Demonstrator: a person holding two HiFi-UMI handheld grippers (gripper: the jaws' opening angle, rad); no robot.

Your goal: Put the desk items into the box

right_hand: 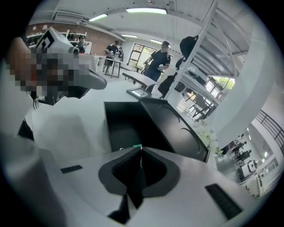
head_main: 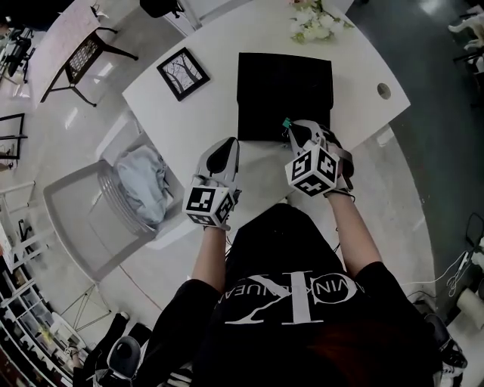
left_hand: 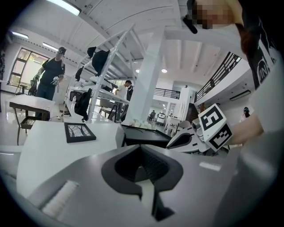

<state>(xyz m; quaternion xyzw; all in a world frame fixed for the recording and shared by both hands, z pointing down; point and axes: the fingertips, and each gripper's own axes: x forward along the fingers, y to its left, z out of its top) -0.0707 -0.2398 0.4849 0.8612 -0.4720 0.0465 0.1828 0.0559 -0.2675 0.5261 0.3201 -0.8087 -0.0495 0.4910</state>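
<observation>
Setting: a person stands at a curved white desk (head_main: 355,68), seen from above, with a two-jaw gripper in each hand.
Box: an open rectangular black box (head_main: 283,83) (right_hand: 126,126) (left_hand: 143,135) sits in the middle of the desk, its near wall facing the person. What shows of its inside looks dark and bare.
Right gripper: the right gripper (head_main: 290,130) (right_hand: 140,149) is at the box's near wall, towards the near right corner.
Right jaws: pressed together on a small thin green item (head_main: 287,122) (right_hand: 138,146). Only a short green sliver pokes out past the tips, too small to say what it is.
Green item: clamped in the right jaws, at the near edge of the box opening, not resting on anything.
Left gripper: the left gripper (head_main: 229,145) (left_hand: 141,148) is over the desk, its tips just beside the box's near left corner.
Left jaws: closed to a point, with nothing seen between them.
Picture: a square black framed picture (head_main: 183,73) (left_hand: 80,132) lies flat near the left edge of the desk, apart from the box.
Flowers: a bunch of white flowers (head_main: 314,21) sits at the far edge, behind the box.
</observation>
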